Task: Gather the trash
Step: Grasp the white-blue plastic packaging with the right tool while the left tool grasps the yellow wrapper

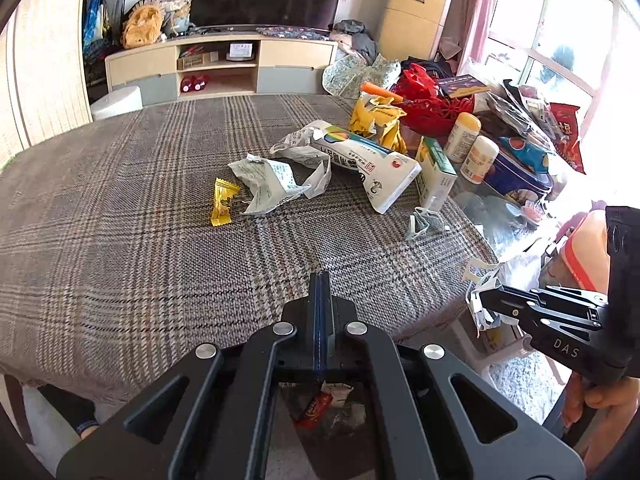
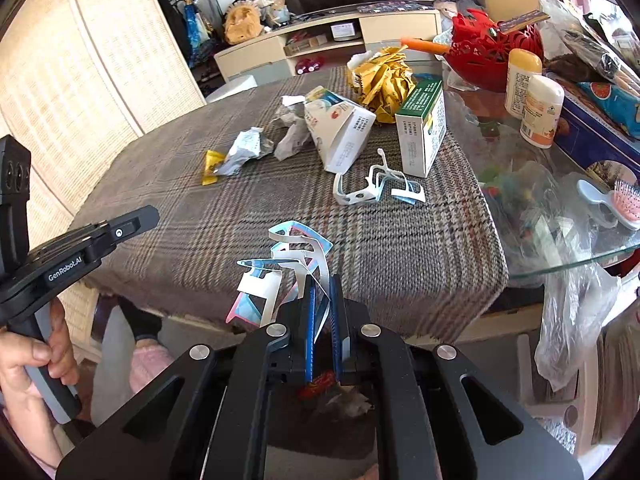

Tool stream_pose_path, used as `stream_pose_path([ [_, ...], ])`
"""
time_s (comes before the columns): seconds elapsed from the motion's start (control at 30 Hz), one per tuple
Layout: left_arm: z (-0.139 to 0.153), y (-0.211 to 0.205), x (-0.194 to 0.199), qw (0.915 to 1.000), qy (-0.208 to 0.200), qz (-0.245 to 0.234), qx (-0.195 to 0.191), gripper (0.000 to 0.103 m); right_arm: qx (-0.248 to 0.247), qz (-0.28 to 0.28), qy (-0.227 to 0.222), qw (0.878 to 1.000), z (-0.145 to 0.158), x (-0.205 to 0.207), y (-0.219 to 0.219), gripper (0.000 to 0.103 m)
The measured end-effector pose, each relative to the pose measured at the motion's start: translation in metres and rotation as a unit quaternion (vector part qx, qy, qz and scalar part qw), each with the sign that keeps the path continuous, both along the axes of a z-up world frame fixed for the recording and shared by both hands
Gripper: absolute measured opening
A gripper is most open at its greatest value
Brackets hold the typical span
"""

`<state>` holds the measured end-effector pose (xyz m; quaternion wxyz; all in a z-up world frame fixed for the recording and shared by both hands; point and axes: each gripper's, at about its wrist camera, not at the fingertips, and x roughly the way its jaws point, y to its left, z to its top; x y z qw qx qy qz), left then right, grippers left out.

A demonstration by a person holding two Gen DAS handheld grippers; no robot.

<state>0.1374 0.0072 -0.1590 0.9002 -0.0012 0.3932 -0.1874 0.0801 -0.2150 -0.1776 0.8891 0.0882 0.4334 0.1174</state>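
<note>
My right gripper (image 2: 323, 286) is shut on a cut-out cardboard scrap (image 2: 288, 260), white with blue and pink edges, held above the near edge of the plaid-covered table (image 2: 280, 208). In the left wrist view that scrap (image 1: 478, 292) hangs at the right gripper's tip (image 1: 486, 299), off the table's right corner. My left gripper (image 1: 322, 282) is shut with nothing between its fingers, over the table's near edge. On the cloth lie a yellow candy wrapper (image 1: 224, 202), a crumpled white wrapper (image 1: 268, 184), a torn white carton (image 1: 360, 156), crumpled yellow wrappers (image 1: 376, 120) and another cardboard scrap (image 2: 376, 186).
A green-and-white box (image 2: 424, 132) stands upright by the glass tabletop (image 2: 560, 208), which carries a red basket (image 2: 492, 52), two bottles (image 2: 540, 112) and a hairbrush (image 2: 620, 204). A clear plastic bag (image 2: 572, 320) hangs at the right. Discarded wrappers (image 1: 320, 404) lie below both grippers.
</note>
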Motion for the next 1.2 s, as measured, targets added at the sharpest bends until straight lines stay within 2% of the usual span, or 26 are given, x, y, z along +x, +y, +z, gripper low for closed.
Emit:
stream_pose_path([
  [0.13, 0.007, 0.009, 0.002, 0.9997, -0.01, 0.018, 0.011, 0.0, 0.008, 0.005, -0.013, 1.0, 0.01, -0.013, 0.001, 0.008],
  [0.37, -0.013, 0.035, 0.059, 0.9979, 0.004, 0.059, 0.028, 0.003, 0.019, 0.015, -0.012, 1.0, 0.002, 0.004, 0.007, 0.008],
  [0.4, -0.017, 0.036, 0.068, 0.998, 0.006, 0.057, 0.026, 0.005, 0.022, 0.017, -0.01, 1.0, 0.0, 0.007, 0.007, 0.008],
  [0.5, -0.027, 0.034, 0.097, 0.9978, 0.01, 0.058, 0.03, 0.027, 0.029, 0.022, -0.004, 0.999, -0.01, 0.018, 0.011, 0.008],
  [0.53, -0.03, 0.033, 0.107, 0.9977, 0.011, 0.058, 0.034, 0.028, 0.033, 0.024, -0.001, 0.999, -0.013, 0.021, 0.011, 0.008],
  [0.7, -0.044, 0.03, 0.144, 0.997, 0.026, 0.061, 0.041, 0.028, 0.041, 0.031, 0.004, 0.999, -0.022, 0.03, 0.011, 0.008],
  [0.83, -0.055, 0.029, 0.159, 0.9967, 0.046, 0.057, 0.036, 0.027, 0.044, 0.028, 0.005, 0.999, -0.023, 0.034, 0.007, 0.008],
  [0.87, -0.057, 0.028, 0.16, 0.9967, 0.048, 0.056, 0.034, 0.024, 0.044, 0.029, 0.005, 0.999, -0.023, 0.034, 0.006, 0.008],
  [0.9, -0.058, 0.027, 0.161, 0.9966, 0.05, 0.055, 0.034, 0.015, 0.044, 0.029, 0.005, 0.999, -0.023, 0.035, 0.006, 0.008],
  [1.2, -0.051, 0.023, 0.135, 0.9969, 0.048, 0.04, 0.048, 0.008, 0.044, 0.029, 0.0, 0.999, -0.016, 0.019, 0.002, 0.008],
])
